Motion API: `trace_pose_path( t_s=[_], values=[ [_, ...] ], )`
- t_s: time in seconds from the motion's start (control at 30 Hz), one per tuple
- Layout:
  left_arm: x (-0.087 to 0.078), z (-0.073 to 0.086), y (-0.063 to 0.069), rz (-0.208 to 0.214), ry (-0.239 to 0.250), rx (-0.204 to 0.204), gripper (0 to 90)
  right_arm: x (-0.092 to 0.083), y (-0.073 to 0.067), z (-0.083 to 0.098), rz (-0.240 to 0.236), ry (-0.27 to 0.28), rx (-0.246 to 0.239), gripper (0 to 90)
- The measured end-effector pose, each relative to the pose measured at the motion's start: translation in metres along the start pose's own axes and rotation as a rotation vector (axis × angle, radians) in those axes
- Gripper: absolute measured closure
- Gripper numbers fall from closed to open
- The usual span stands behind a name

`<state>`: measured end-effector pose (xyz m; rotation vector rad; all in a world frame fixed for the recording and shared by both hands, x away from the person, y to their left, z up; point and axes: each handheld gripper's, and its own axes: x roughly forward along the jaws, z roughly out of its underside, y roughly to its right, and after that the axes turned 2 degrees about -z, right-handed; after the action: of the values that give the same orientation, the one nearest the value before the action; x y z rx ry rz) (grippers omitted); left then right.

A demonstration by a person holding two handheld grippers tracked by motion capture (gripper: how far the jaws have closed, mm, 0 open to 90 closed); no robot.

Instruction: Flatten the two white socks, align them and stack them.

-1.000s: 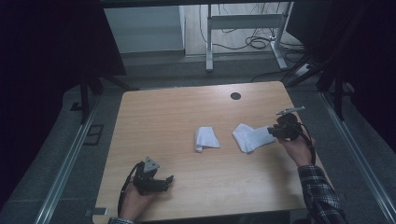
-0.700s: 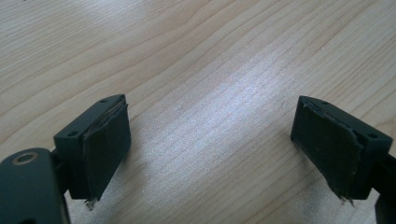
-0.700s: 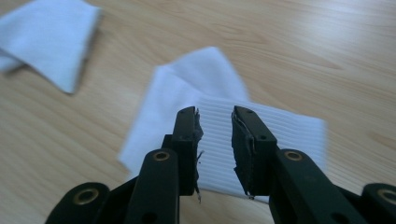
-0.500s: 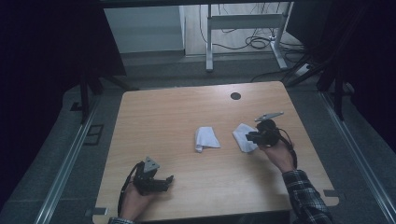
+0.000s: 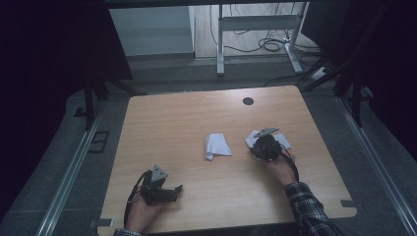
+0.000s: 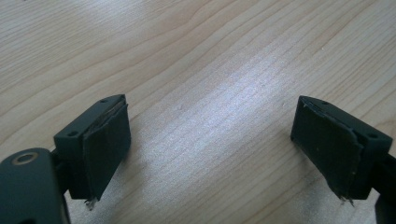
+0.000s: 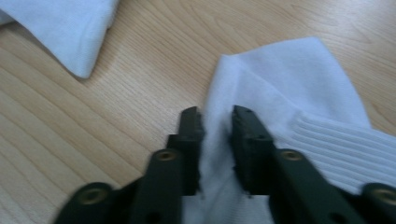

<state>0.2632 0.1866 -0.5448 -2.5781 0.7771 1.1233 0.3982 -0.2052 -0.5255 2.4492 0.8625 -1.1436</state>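
Two white socks lie on the wooden table (image 5: 187,118). One sock (image 5: 218,145) rests near the middle, also seen at the top left of the right gripper view (image 7: 70,23). The other sock (image 5: 284,141) lies to its right, partly under my right gripper (image 5: 260,147). In the right gripper view the jaws have just been closing and now pinch a raised fold of this sock (image 7: 289,84) between them (image 7: 217,116). My left gripper (image 5: 178,189) rests near the front left edge, open, with bare wood between its jaws (image 6: 210,144).
A dark round hole (image 5: 248,101) sits in the table near the far edge. Behind the table stand a metal frame (image 5: 255,22) and loose cables (image 5: 273,45) on the floor. Metal rails (image 5: 69,177) run along both sides.
My right hand has moved left and down onto the right sock, and its jaws have closed on the fabric. The left hand has stayed put.
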Motion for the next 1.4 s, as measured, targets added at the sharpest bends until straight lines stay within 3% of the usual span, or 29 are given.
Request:
trace_pose_path(
  t_s=[0.17,0.23,0.3,0.4,0.43,0.5,0.63,0.77,0.93,1.1,1.27,1.4],
  values=[
    [0.0,0.0,0.0,0.0,0.0,-0.001,11.9,-0.005,0.001,-0.001,-0.045,-0.025,0.013,83.7],
    [0.0,0.0,0.0,-0.001,0.0,-0.001,11.9,-0.016,0.0,-0.004,-0.095,0.009,0.035,83.7],
    [0.0,0.0,0.0,0.0,0.0,-0.001,12.0,-0.021,-0.001,-0.005,-0.103,0.018,0.04,83.6],
    [0.0,0.0,0.0,0.0,0.0,-0.001,11.9,-0.042,-0.002,-0.012,-0.129,0.067,0.04,83.4],
    [0.0,0.0,0.0,0.0,0.0,-0.001,11.9,-0.058,-0.001,-0.016,-0.141,0.091,0.04,83.3],
    [0.0,0.0,0.0,0.0,0.0,-0.001,11.9,-0.065,0.0,-0.017,-0.145,0.106,0.045,83.3],
    [0.0,0.0,0.0,0.0,0.0,-0.001,12.0,-0.091,0.016,-0.015,-0.149,0.142,0.089,82.8],
    [0.0,0.0,0.0,-0.001,0.0,-0.002,11.9,-0.088,0.031,-0.006,-0.117,0.119,0.125,82.2],
    [0.0,0.0,0.0,-0.001,0.0,-0.002,11.8,-0.064,0.051,0.018,-0.069,0.057,0.184,79.1],
    [0.001,-0.001,0.0,-0.004,0.0,0.0,11.8,-0.046,0.061,0.038,-0.039,0.007,0.212,72.2],
    [0.002,-0.005,0.003,-0.009,-0.015,-0.008,12.5,-0.053,0.064,0.039,-0.037,0.034,0.205,65.2],
    [0.004,-0.014,0.009,0.0,-0.033,-0.011,22.5,-0.065,0.068,0.035,-0.02,0.064,0.191,64.9]
  ],
)
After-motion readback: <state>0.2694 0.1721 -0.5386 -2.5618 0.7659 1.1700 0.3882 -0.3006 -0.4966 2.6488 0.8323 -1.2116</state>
